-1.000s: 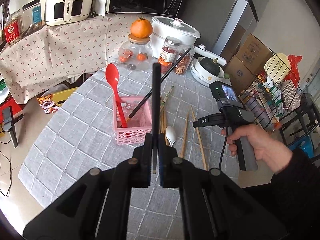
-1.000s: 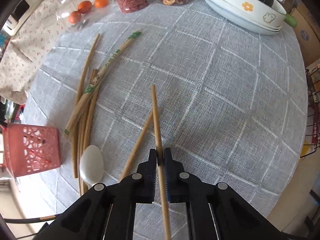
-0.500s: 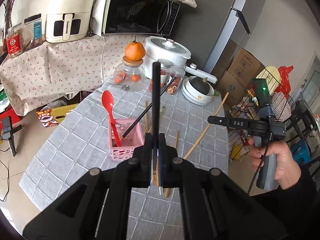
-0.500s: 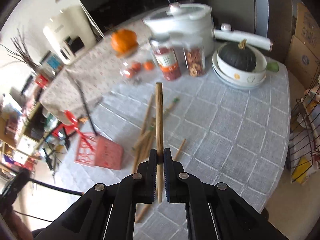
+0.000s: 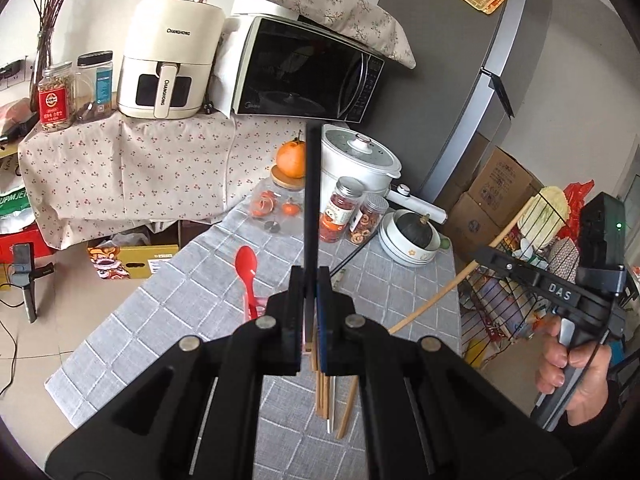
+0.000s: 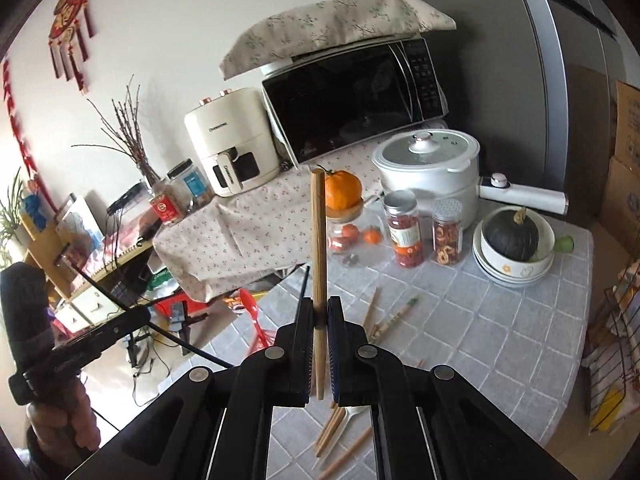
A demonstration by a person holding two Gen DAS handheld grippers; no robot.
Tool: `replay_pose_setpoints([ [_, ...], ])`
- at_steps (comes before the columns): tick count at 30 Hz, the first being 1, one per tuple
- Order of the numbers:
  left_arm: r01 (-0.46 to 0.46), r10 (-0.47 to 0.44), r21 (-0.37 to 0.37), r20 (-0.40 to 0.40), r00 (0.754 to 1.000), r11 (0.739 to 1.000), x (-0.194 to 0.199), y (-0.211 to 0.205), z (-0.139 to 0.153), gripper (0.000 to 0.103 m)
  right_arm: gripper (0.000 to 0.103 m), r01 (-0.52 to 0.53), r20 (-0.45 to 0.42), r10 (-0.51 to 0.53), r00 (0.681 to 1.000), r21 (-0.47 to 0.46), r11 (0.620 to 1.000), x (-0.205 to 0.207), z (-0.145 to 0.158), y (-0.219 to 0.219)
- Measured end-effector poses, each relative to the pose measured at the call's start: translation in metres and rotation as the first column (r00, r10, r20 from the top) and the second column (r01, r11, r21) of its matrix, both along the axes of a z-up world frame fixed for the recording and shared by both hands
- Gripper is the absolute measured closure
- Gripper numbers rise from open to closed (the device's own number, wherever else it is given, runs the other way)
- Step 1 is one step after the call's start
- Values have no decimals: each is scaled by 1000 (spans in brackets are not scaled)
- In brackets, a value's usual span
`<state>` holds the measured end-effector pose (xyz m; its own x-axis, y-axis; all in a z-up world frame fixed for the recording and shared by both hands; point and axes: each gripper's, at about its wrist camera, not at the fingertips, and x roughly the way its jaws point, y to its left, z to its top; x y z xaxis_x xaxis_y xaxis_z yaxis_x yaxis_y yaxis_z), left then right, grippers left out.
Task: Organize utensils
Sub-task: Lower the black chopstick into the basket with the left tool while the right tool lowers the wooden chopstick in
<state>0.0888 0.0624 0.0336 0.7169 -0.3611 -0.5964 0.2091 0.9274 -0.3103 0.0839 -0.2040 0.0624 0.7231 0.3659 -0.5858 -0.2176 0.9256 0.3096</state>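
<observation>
My left gripper point(image 5: 311, 280) is shut on a black chopstick point(image 5: 312, 184) that points up and away, high above the table. My right gripper point(image 6: 319, 312) is shut on a wooden chopstick point(image 6: 319, 232), also held upright above the table; it shows in the left wrist view point(image 5: 452, 284) too. A red spoon point(image 5: 247, 268) stands in the pink basket, which is mostly hidden behind my left gripper. Several wooden chopsticks point(image 5: 332, 400) and a white spoon point(image 6: 348, 414) lie on the grey checked tablecloth point(image 5: 160, 320).
Jars point(image 6: 404, 228), an orange point(image 6: 342, 190) on a glass jar, a white pot point(image 6: 432, 164) and a bowl with a dark squash point(image 6: 514, 236) stand at the table's far side. A wire rack point(image 5: 516, 276) stands at the right. A microwave and air fryer sit behind.
Both grippers have risen well above the table. The right gripper lifted the wooden chopstick off the cloth and tilted it upright. The left still holds the black chopstick.
</observation>
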Motion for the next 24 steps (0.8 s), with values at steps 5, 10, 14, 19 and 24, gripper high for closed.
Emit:
replay_pose_setpoints([
  [5,-23,23,42,21,1000,999,17,-3,-9,97,97,-35,9,34,999,18,999,12,-3,22],
  [10,-25,30,85,-55,998,996,40,-6,-29,97,97,-52,4,52,999,40,998,26,-17,40],
  [14,-19,33,98,-143,989,995,56,-8,-48,97,97,-60,-5,61,998,42,997,37,-30,53],
  [19,15,8,113,-202,979,993,65,-15,-59,97,96,-51,-9,52,999,23,998,49,-42,66],
  [24,19,9,115,-239,971,993,73,-18,-68,97,96,-40,-40,41,998,21,999,61,-58,72],
])
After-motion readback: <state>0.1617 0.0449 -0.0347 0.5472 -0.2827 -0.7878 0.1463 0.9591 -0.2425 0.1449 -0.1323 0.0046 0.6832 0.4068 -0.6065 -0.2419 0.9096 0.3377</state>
